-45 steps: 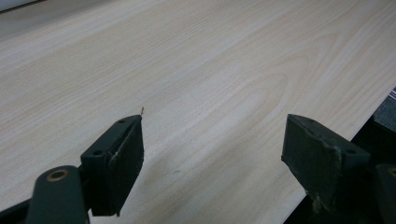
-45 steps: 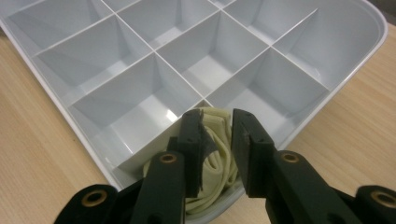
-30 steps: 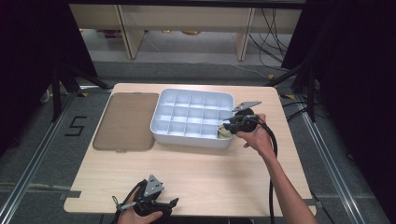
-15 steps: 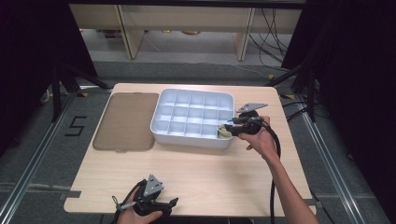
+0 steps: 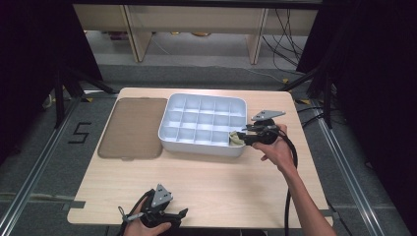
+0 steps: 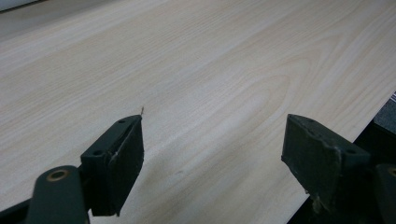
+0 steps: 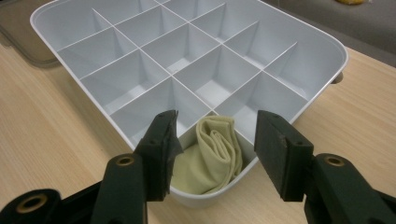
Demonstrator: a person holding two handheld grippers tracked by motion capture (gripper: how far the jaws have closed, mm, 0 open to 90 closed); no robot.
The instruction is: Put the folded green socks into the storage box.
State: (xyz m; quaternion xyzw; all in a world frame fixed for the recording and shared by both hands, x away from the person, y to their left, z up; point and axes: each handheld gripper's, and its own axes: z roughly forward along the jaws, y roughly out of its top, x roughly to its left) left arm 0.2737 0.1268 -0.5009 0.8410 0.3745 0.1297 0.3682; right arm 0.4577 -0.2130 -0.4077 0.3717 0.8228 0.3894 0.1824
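Observation:
A white tray divided into several compartments stands in the middle of the table. A folded pale yellow cloth lies in its near right corner compartment. My right gripper hovers at that corner. In the right gripper view its jaws stand on either side of the cloth without touching it. The right gripper is open and its jaws have just been opening. The other compartments of the tray are bare. My left gripper rests at the table's front edge, open over bare wood.
A flat brown lid lies left of the tray, its corner showing in the right gripper view. A black cable trails from the right gripper along the forearm. Bare wood stretches between the tray and the front edge.
The right gripper's jaws have spread apart, leaving the cloth lying in the corner compartment. The right hand has shifted only slightly. The left gripper has stayed where it was.

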